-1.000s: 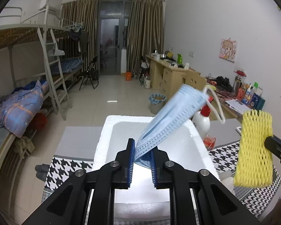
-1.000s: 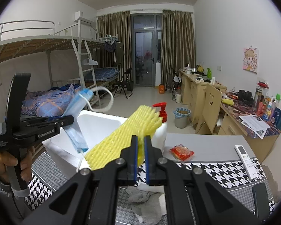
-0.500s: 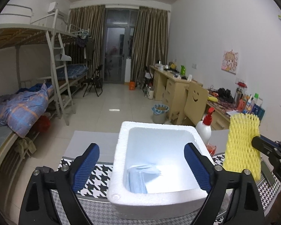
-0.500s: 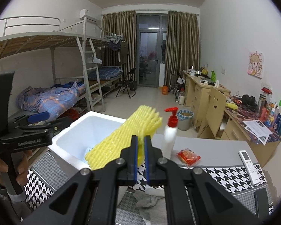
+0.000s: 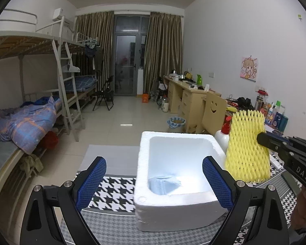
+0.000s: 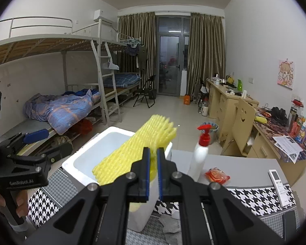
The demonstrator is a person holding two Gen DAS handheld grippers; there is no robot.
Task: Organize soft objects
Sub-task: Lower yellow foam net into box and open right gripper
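Observation:
A white foam box stands on the houndstooth tablecloth; it also shows in the right wrist view. A blue face mask lies inside it at the near left. My left gripper is open and empty, its fingers either side of the box's near end. My right gripper is shut on a yellow foam net sleeve, holding it over the box's right rim; the sleeve also shows in the left wrist view.
A white pump bottle with a red top, a red snack packet and a white remote lie on the table right of the box. A grey cloth lies under my right gripper. Desk and chair stand beyond at right.
My left gripper opened and let the blue mask drop into the foam box, then drew back. My right gripper moved the yellow sleeve left toward the box.

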